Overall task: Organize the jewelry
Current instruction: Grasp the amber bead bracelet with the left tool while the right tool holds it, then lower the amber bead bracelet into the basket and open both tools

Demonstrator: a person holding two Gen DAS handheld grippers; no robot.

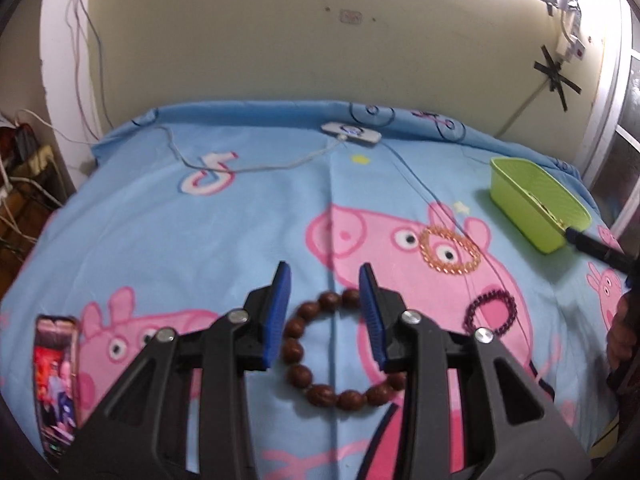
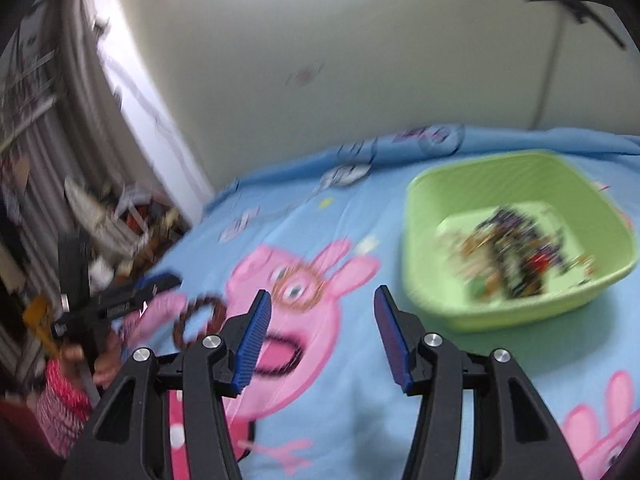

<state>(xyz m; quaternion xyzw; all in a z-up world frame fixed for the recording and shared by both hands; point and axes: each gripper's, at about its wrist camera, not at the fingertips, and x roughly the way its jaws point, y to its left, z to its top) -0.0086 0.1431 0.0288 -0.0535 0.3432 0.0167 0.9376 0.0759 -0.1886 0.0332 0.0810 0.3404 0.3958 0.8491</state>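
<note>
Hovering low over the bed, the left gripper (image 1: 325, 312) has its blue fingers (image 1: 278, 314) spread wide and empty, straddling the top arc of the brown bead bracelet (image 1: 320, 350), which lies flat on the sheet between them and toward 6 o'clock. To lift it cleanly, I would judge it best to shift so a single run of beads sits between the pads, press down lightly into the soft sheet, then close on the beads rather than on the fabric. At 2 o'clock from there lies the purple bracelet (image 1: 493, 311), and beyond it the gold chain (image 1: 450, 254), both apart from each other on the pig print. The right gripper (image 2: 322, 330) also has its fingers apart, holding nothing, over bare sheet; its view is blurred. The green basket (image 1: 538, 204) sits at 2 o'clock, near the far edge, already holding a jumble of jewelry (image 2: 516, 256). The bedsheet (image 1: 240, 216) is soft and creased, so beads may sink. A phone (image 1: 56, 380) lies at 9 o'clock; a white charger (image 1: 351, 133) rests by the cream wall (image 1: 280, 40).
</note>
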